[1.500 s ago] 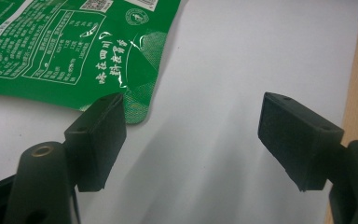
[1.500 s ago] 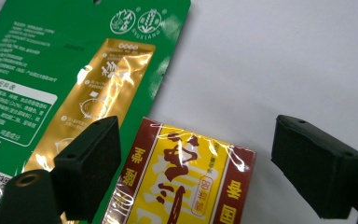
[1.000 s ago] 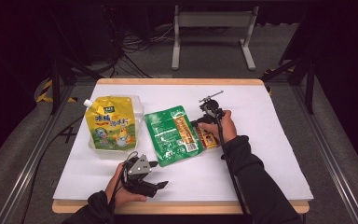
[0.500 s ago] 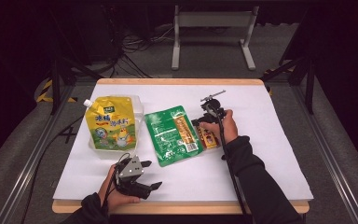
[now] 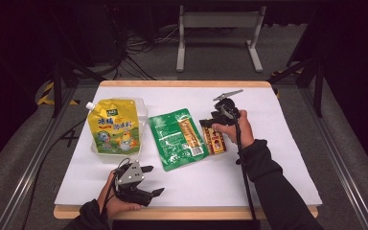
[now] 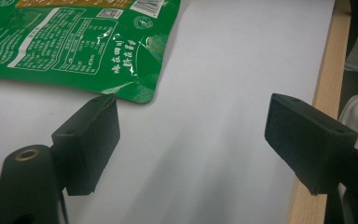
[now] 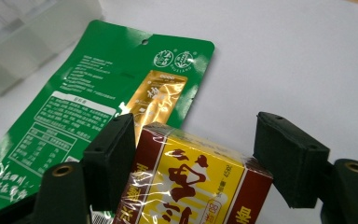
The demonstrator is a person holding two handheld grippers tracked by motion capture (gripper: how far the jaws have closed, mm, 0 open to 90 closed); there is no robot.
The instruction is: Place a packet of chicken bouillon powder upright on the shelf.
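While the right tongs (image 7: 193, 156) straddled the red-and-yellow box (image 7: 191, 186), their jaws just narrowing, it sat at 3 o'clock of the green pouch (image 5: 178, 138), probably for lifting. Left tongs (image 6: 191, 140) idled wide, empty, at the desk's (image 5: 268, 182) 7 o'clock.

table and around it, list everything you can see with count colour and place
spouted pouch: 1, yellow, white cap, left part of the sheet
clear plastic container: 1, transparent, under and behind the pouch
flat sachet: 1, green with gold strip, centre
small box: 1, red and yellow, film-wrapped, between the right gripper's jaws, one corner over the sachet
white sheet: 1, covers the tabletop
table: 1, wood edge
metal stand: 1, grey, on the floor behind
cables: several, black, floor behind
left gripper: 1, black, open, near front edge
right gripper: 1, black, jaws have just been closing around the box
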